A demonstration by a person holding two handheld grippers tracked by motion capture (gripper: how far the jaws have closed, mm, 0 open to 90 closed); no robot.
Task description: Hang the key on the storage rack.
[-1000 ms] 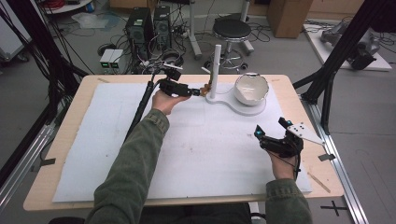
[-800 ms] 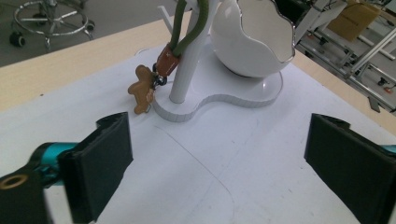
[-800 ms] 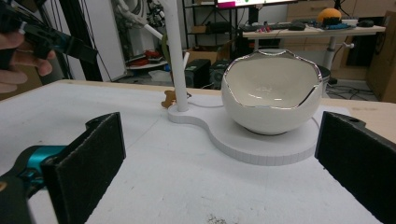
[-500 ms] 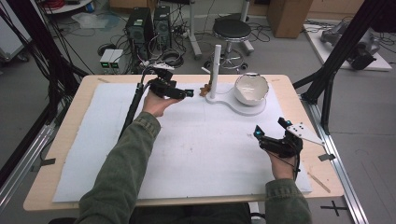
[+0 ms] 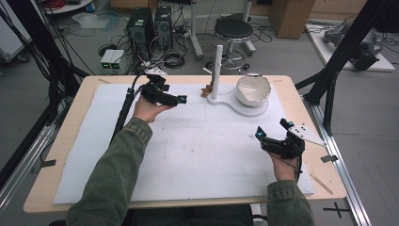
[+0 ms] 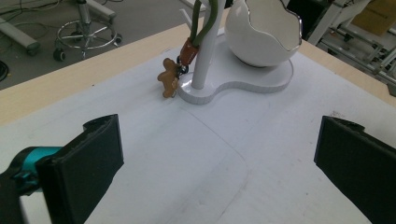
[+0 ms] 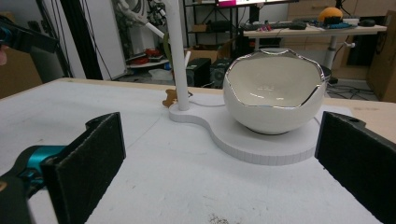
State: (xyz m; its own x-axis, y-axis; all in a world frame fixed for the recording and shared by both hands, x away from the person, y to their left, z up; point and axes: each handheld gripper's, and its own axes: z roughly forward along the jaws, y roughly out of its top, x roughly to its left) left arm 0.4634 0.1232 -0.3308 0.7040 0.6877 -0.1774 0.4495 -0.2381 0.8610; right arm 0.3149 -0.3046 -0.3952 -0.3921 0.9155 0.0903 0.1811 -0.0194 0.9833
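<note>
With the small brown gingerbread-man charm (image 6: 168,82) on its green cord already hanging from the white stand post (image 6: 204,60), both the left tool (image 5: 165,98) and right tool (image 5: 275,134) gape empty, so little seems left

No readable text, labels or numbers.

No lettering, brand mark or number can be made out on the table (image 5: 61,155), the white stand (image 5: 244,109), the bowl (image 5: 253,89) or the equipment on the floor behind; any markings there are too small or blurred to be read.
</note>
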